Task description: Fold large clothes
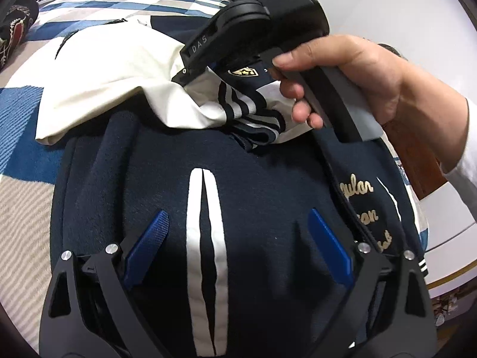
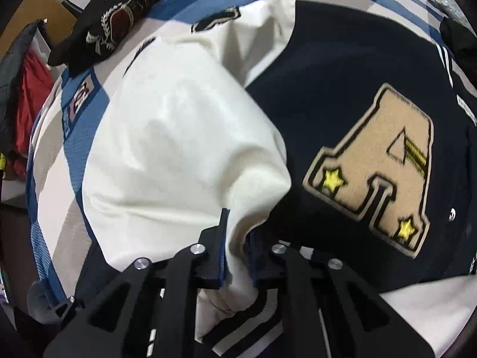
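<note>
A navy varsity jacket (image 1: 253,185) with cream sleeves lies on a bed. In the left wrist view my left gripper (image 1: 238,244) is open, its blue pads (image 1: 149,244) spread over the navy body and a white-trimmed pocket slit (image 1: 202,238). The right gripper (image 1: 190,74), held by a hand, is at the cream sleeve (image 1: 119,68) near its striped cuff (image 1: 250,110). In the right wrist view my right gripper (image 2: 238,256) is shut on the cream sleeve (image 2: 179,149), with the fabric bunched between the fingers. A tan letter A patch (image 2: 378,170) shows on the navy front.
The bed has a blue, white and grey checked cover (image 1: 26,149). A black embroidered garment (image 2: 113,18) lies at its far edge. Red clothing (image 2: 29,104) hangs at the left. A white curved furniture edge (image 1: 447,238) and brown wood lie to the right.
</note>
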Available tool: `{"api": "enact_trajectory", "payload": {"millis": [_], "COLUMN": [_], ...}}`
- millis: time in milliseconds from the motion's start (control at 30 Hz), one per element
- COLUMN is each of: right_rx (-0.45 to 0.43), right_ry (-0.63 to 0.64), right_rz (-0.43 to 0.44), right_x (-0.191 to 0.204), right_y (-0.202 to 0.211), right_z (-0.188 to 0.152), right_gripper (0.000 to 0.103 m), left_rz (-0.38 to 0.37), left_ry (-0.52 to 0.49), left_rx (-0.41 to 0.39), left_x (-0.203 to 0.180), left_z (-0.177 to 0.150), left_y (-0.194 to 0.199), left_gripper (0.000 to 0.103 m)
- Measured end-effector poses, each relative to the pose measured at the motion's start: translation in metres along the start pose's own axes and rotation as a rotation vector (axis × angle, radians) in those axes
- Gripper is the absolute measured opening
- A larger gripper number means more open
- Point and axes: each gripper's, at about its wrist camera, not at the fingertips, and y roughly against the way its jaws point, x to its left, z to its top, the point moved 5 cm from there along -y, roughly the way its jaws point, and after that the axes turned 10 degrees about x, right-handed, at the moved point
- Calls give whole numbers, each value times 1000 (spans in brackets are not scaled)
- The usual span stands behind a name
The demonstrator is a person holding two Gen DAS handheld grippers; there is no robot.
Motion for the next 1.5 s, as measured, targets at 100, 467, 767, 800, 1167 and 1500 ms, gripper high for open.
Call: {"api": "enact_trajectory", "payload": {"millis": [100, 467, 767, 800, 1167, 1500], "right_rx": [-86, -286, -310, -298, -204, -74], "right_ry": [-18, 17, -108, -144, -382, -540], "right_rz": [-10, -195, -342, -342, -298, -187], "right_x": [-1, -19, -89, -107, -233, -301], "right_y": [31, 217, 302, 307, 251, 116], "right_z": [1, 7, -38, -49, -152, -197], "right_gripper": [10, 9, 9, 9, 9, 12], "left_rz": [2, 43, 38, 52, 106, 139], "left_ry": [-5, -62, -108, -122, -159, -201], "left_rx": [-9, 14, 64, 71, 109, 103], "left_x": [-2, -18, -38, -40, -35, -38], "left_z": [0, -1, -9, -11, -20, -23], "left_y": [2, -3, -13, -16, -34, -41], "left_gripper": [92, 92, 92, 92, 92, 95]}}
